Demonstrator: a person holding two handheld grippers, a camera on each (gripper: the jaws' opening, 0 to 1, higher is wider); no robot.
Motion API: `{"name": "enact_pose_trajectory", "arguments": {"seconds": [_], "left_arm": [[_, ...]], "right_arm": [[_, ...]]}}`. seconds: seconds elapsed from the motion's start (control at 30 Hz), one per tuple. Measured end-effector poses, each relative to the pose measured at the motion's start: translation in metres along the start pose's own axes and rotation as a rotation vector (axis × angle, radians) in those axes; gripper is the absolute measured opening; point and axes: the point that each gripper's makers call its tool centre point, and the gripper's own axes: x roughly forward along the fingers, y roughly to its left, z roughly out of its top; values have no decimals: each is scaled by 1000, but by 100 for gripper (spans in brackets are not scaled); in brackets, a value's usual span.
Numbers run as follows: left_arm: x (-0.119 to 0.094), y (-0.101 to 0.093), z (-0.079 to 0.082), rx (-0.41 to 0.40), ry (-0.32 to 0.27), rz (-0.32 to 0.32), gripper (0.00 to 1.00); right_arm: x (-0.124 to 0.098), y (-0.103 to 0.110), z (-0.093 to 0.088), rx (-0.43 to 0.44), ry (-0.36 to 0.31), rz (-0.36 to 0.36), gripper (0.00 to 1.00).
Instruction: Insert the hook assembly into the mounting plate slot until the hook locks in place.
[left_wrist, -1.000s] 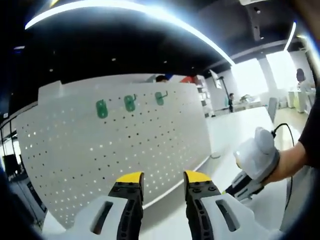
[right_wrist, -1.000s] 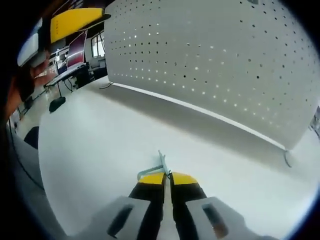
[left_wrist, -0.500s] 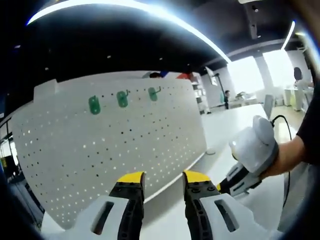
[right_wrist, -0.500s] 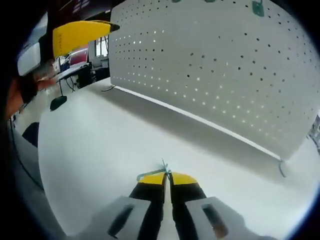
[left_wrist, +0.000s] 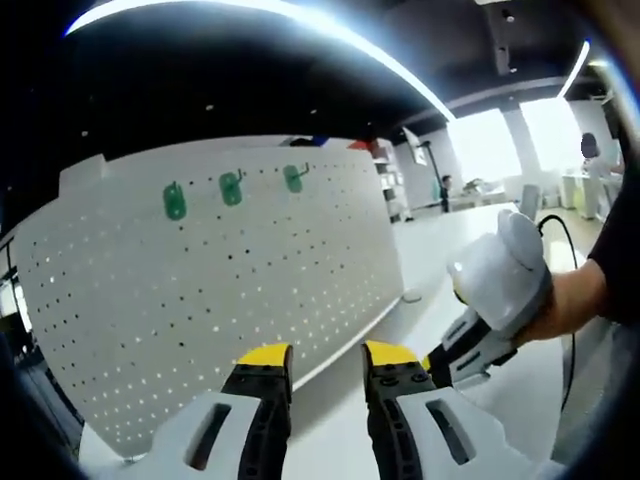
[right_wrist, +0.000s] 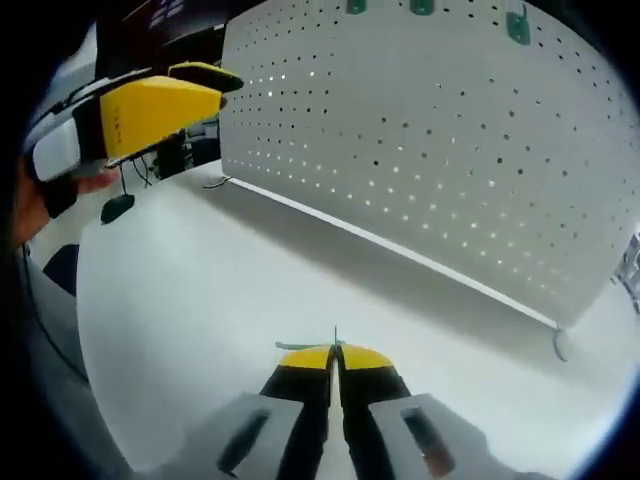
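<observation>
1. Nearest you, your right gripper (right_wrist: 335, 358) has its jaws pressed together on a thin teal hook (right_wrist: 312, 345), which pokes out just past the yellow tips. It looks pinched by its stem so that the free end can lead into a hole; how it sits between the jaws is hard to make out.
2. Your left gripper (left_wrist: 318, 360) has its jaws parted with nothing between them. It hangs above the table (right_wrist: 200, 300), likely kept free to steady things.
3. In the left gripper view, the right gripper (left_wrist: 490, 310) sits off to the right, low over the table, with your hand behind it. In the right gripper view, the left gripper (right_wrist: 140, 110) shows at upper left.
4. Between the grippers and the board, the white table is bare, so there is open room to travel forward.
5. Farther off, a white pegboard (left_wrist: 200, 300) stands upright on the table, its bottom edge resting on the surface and a small foot at one corner.
6. Near its top edge, three green hooks (left_wrist: 231, 188) are already seated in a row. The holes below and beside them are free, and one of those is probably your target.
7. The held hook is well apart from the board, so the insertion is not yet begun.
</observation>
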Motion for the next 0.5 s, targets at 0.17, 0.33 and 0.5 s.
{"name": "enact_pose_trajectory", "arguments": {"seconds": [0.17,0.33,0.5], "left_arm": [[1,0,-3,-2,12,-12,28],[-1,2,-16,-67,57,-64,28],[-3,6,-22,-102,78,-94,28]], "right_arm": [[0,1,0,5,0,4,0],[-1,4,3,-10,-4,16,0],[0,6,4,-5,-8,29,0]]}}
